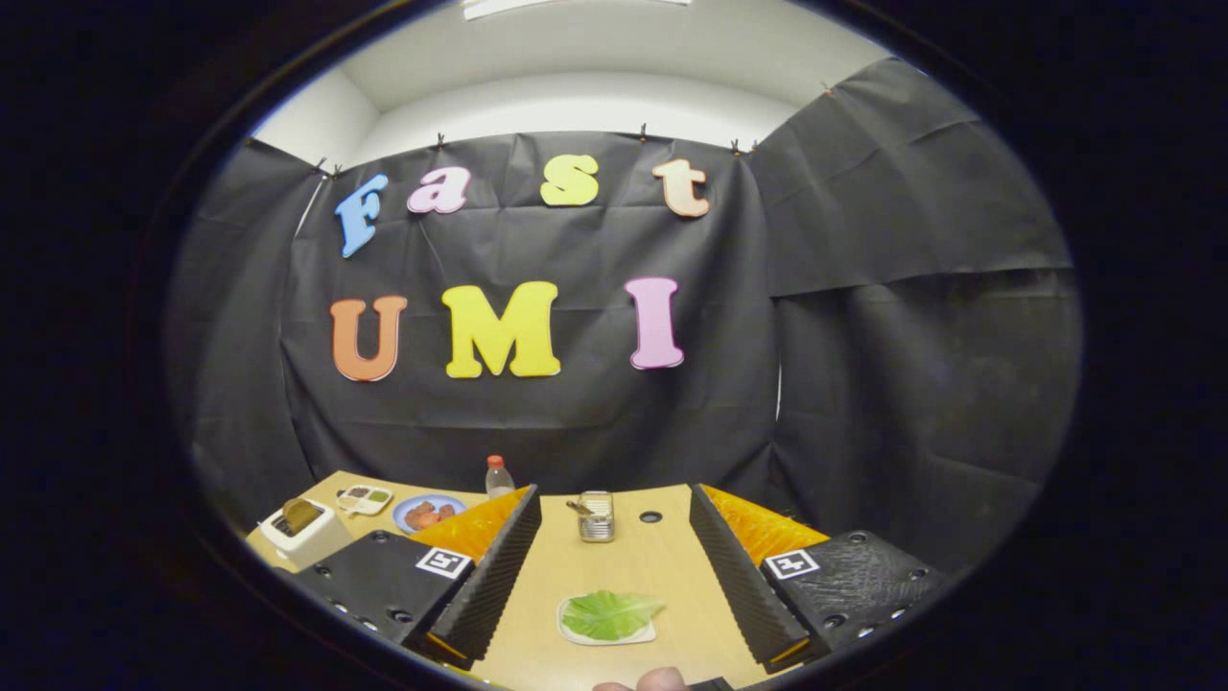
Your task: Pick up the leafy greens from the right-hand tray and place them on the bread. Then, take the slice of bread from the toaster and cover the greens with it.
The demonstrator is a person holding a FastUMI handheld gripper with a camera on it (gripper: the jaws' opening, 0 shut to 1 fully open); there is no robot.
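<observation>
Between the two fingers (pixel 484 576), which are spread wide apart and grasp nothing, a stretch of bare wooden table (pixel 633 566) is seen. The gripper (pixel 614 576) is held level and low above the table, aimed straight across it toward the black cloth wall. A fingertip of the person's hand (pixel 652 680) is glimpsed at the very near end, between the finger bases.

The leafy greens (pixel 611 614) are found lying flat on a small white tray (pixel 576 633), on the table in the gap between the fingers and touched by neither of them. Beyond the greens, further along the same gap, a small metal can (pixel 597 516) is stood upright, with a dark round hole (pixel 650 516) in the tabletop just beside it.

Off past the left finger, a white toaster (pixel 305 531) is placed near the table's edge, with a slice of bread (pixel 300 514) standing up out of its slot. Near it are set a small divided dish (pixel 365 499), a blue plate (pixel 427 513) carrying reddish-brown food, and a clear bottle (pixel 497 477) with a red cap.
</observation>
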